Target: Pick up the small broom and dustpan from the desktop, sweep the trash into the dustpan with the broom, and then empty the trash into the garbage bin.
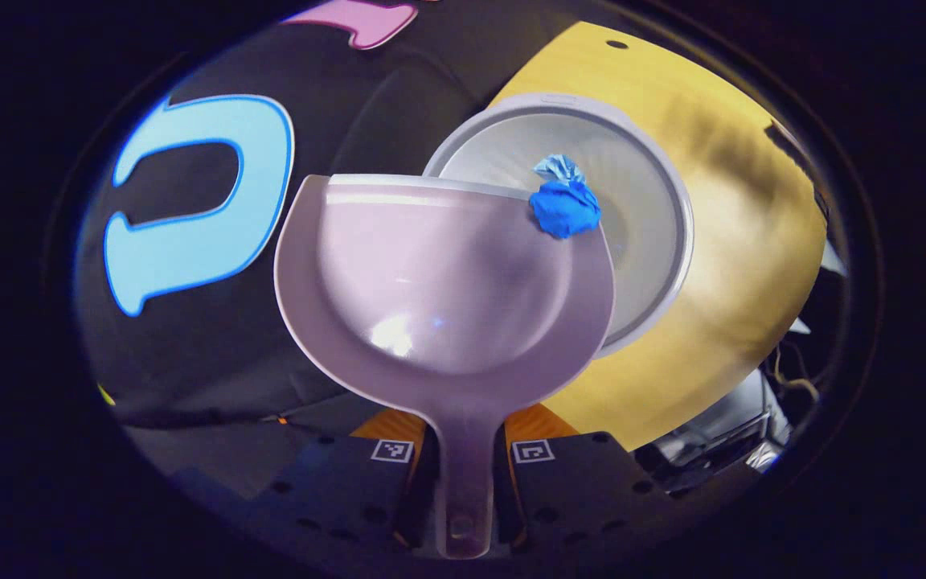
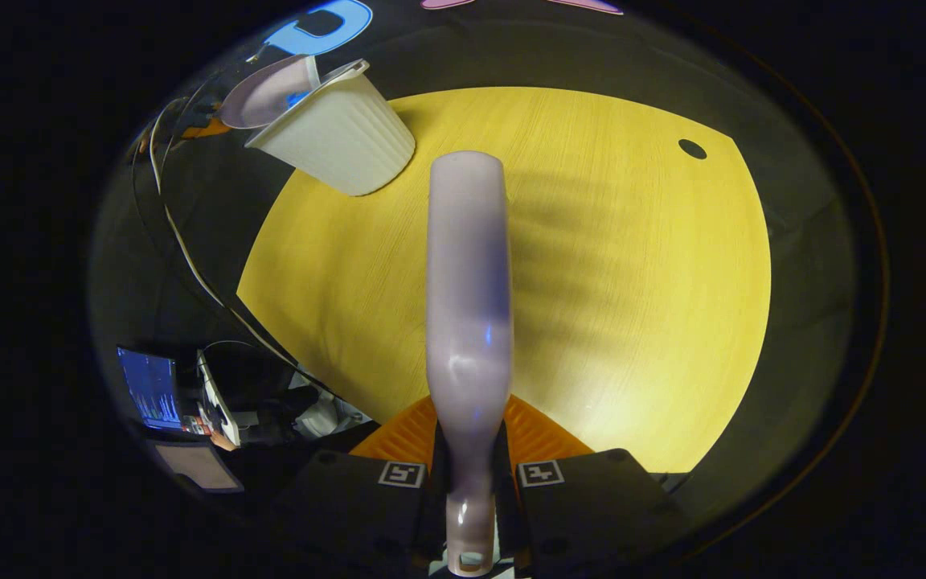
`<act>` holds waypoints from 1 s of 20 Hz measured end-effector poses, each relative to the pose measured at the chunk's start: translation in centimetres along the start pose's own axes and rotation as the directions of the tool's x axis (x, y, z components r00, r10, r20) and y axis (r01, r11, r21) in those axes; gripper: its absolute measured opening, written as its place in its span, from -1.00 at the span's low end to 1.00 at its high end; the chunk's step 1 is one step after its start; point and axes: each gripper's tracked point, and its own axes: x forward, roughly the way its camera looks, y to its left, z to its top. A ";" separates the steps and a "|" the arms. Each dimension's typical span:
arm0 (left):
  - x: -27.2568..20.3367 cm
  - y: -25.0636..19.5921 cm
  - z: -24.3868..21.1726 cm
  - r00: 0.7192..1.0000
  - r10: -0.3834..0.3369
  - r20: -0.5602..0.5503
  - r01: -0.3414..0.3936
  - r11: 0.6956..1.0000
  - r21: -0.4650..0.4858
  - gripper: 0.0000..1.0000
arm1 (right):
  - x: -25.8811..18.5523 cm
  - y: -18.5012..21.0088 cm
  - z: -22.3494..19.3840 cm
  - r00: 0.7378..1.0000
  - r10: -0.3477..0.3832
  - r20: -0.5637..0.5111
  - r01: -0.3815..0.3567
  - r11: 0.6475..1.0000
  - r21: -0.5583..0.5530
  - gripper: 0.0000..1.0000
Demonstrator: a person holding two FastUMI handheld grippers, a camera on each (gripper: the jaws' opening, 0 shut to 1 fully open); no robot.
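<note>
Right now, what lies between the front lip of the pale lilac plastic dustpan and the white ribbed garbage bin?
In the left gripper view, a crumpled blue paper ball sits at the dustpan's front lip, over the garbage bin's open mouth.

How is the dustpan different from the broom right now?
The dustpan is wide and scooped, while the broom looks long and narrow. The dustpan has a blue wad of trash at its lip and hangs over the white bin; the broom hangs over bare yellow desktop, carrying nothing. The left hand-held gripper holds the dustpan, the right hand-held gripper the broom. Both look pale purple plastic.
</note>
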 end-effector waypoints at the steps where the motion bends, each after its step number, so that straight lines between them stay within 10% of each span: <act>1: -0.4 -2.2 0.1 1.000 0.000 0.007 0.000 1.000 0.006 -0.43 | -0.1 0.1 0.0 1.000 0.000 0.005 0.000 1.000 0.007 -0.43; 8: -2.4 -13.6 -1.1 0.947 0.136 0.291 -0.059 0.964 -0.260 -0.43 | 0.0 -0.4 0.7 0.997 -0.063 0.053 0.060 0.997 0.053 -0.44; 16: -13.7 -34.1 2.9 0.715 -0.044 0.698 0.323 0.906 -0.274 -0.43 | 0.1 -0.7 2.0 0.977 -0.160 0.143 0.136 0.977 0.167 -0.44; 20: -14.3 -47.6 7.1 0.626 -0.208 0.752 0.558 0.793 -0.245 -0.43 | 1.0 -0.5 1.1 0.978 -0.141 0.152 0.089 0.948 0.306 -0.44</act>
